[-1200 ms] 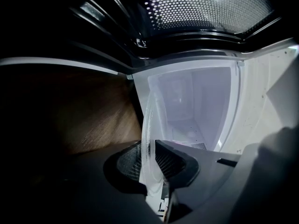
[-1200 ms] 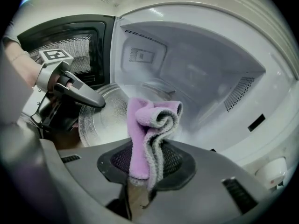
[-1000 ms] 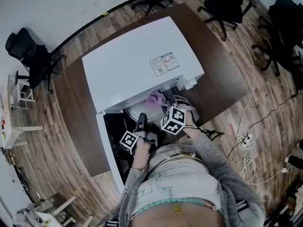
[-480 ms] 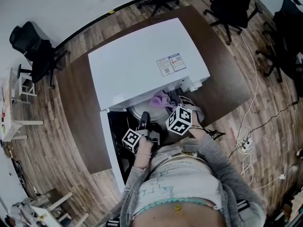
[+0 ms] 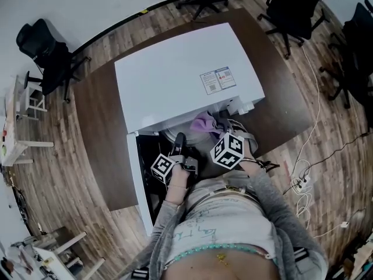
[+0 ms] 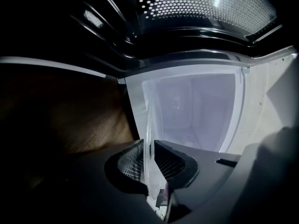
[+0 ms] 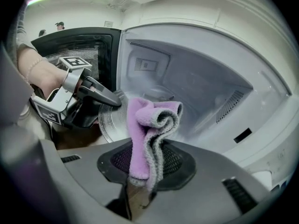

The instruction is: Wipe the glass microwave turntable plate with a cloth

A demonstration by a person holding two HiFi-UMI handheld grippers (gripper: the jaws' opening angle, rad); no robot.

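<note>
Clerk: Counter (image 5: 93, 133), brown, entered first. It carries one white microwave (image 5: 186, 74). The door (image 7: 70, 45) is swung open on the person's left.

Checker: Where is the task's thing?

Clerk: One glass turntable plate (image 7: 110, 123), at the mouth of the microwave and standing on edge. Left claw (image 6: 150, 147): narrow, its jaws closing on the plate's rim, with the glass between the pads. Right claw (image 7: 148, 160): clamped on a folded cloth (image 7: 145, 125), purple and grey. The cloth stands up out of the jaws, near the plate, and does not appear to touch it.

Checker: Which step is in hand?

Clerk: By my judgement, the approach. The plate is presented and the cloth is ready, but no wiping contact has been made yet. The next move calls for the cloth to be laid flat on the glass face and rubbed across it with light pressure. The left claw must brace the plate meanwhile. It grips only a thin rim, so a hard push could twist the plate or make it slip.

Checker: What else is around?

Clerk: Office chairs (image 5: 46, 51) and cables (image 5: 303, 177) on the wooden floor (image 5: 52, 179), all well apart from the work.

Checker: Is anything in the way?

Clerk: The open door sits just beside the left claw, and the microwave's walls crowd the far side, so sweeping room is limited. The left claw also covers a patch of the rim.
</note>
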